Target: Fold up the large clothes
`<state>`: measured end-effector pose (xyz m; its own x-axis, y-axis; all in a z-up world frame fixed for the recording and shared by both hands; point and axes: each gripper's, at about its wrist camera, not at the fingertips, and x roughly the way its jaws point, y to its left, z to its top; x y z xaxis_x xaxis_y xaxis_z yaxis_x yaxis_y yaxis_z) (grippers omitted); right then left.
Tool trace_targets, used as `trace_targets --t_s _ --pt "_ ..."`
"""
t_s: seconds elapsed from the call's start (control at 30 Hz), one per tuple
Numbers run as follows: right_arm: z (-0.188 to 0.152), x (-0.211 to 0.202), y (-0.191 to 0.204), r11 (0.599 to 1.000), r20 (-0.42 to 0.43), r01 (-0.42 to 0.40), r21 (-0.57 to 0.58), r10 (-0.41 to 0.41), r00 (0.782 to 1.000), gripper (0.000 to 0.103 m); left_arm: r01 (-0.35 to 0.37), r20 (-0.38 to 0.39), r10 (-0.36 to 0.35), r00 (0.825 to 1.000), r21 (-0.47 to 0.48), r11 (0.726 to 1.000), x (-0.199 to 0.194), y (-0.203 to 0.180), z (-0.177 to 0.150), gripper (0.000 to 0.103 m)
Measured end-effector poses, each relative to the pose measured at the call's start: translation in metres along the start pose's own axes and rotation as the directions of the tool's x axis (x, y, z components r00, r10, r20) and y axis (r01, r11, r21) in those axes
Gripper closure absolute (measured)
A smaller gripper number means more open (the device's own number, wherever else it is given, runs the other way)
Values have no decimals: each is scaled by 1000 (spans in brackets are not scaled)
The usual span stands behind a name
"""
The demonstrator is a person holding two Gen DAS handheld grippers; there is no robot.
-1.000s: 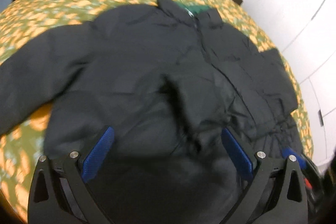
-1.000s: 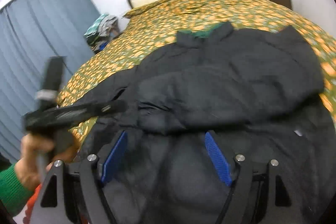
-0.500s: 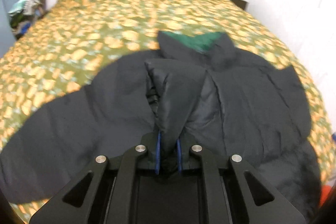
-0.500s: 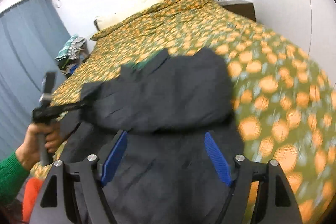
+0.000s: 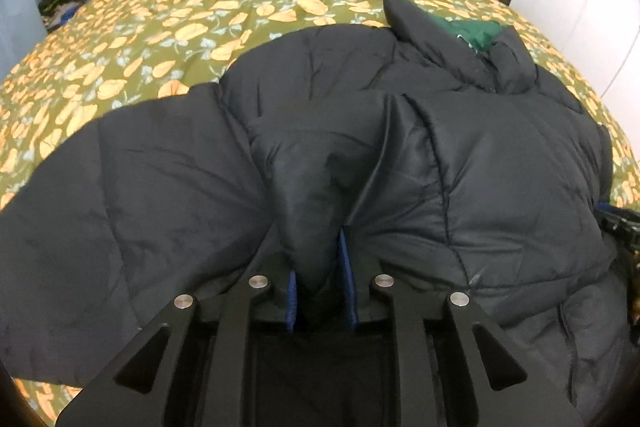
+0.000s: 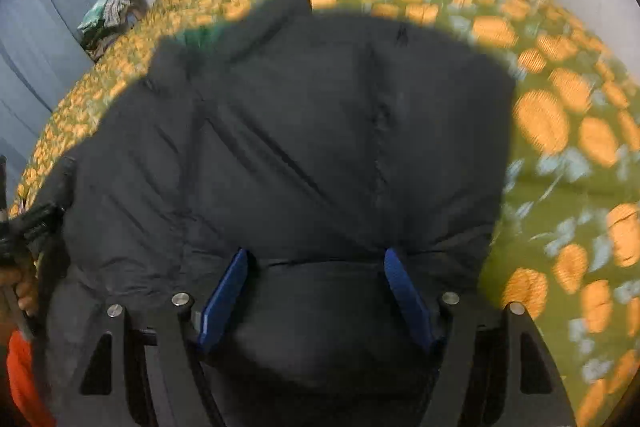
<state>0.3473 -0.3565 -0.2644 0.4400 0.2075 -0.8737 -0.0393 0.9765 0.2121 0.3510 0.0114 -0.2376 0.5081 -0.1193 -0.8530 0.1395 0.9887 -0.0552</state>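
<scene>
One black padded jacket lies spread across the bed, collar toward the pillows, green lining visible at the neck. The left gripper was wide open a second ago; it then clamped onto a raised ridge of jacket fabric. Its jaws have just eased slightly apart, yet the blue pads remain pressed against the pinched fold, so the hold persists. The right gripper stands with its jaws well apart and has just been narrowing a little; jacket fabric lies between and beneath the pads, but no grip is visible. Compared with a second ago, its view shows the jacket's right edge and the bare bedspread beside it. A person's hand on the left tool appears at the frame's left margin. Judgement: one side is secured for lifting; the second grip near the right side is not yet made, so the fold cannot begin evenly.
</scene>
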Motion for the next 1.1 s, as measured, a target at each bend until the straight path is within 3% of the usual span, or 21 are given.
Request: trace_targets --t_s 0.13,0.3,0.4,0.47,0.57,0.67,0.77,0.83,1.0,1.07,1.1 --pt "11 -8 10 998 -44 46 -35 -48 998 31 -9 17 9 1000 21 1000 3 -4 -5 83" --pt "59 -49 8 996 146 86 -12 -84 986 31 14 34 -14 999 2 1000 4 1 -8 82" --pt "82 -38 -5 995 170 84 54 -92 981 31 17 48 -17 999 -7 1000 4 1 -11 81" --pt "89 -11 -15 992 122 85 95 -96 988 31 17 53 -17 998 -6 1000 4 1 -13 81" --pt "83 27 -27 988 45 100 115 -106 993 31 16 57 -16 998 -3 1000 5 1 -13 80" --pt "79 29 -24 986 67 124 112 -132 989 31 16 59 -16 998 -3 1000 6 1 -13 80" --pt "79 14 -16 983 73 164 85 -171 983 31 11 62 -11 998 0 1000 5 0 -13 80" --pt "75 -9 1 982 122 184 45 -188 974 31 8 62 -8 998 2 1000 5 0 -13 80" --pt "36 -66 52 988 238 146 -57 -128 963 30 1 66 -2 998 7 1000 4 -2 -14 80" --pt "20 -61 65 988 212 126 -85 -106 971 30 -9 62 9 998 6 1000 2 -2 -13 76" --pt "13 -50 69 988 170 120 -98 -102 980 30 -22 55 22 998 3 1000 -1 -2 -13 67"
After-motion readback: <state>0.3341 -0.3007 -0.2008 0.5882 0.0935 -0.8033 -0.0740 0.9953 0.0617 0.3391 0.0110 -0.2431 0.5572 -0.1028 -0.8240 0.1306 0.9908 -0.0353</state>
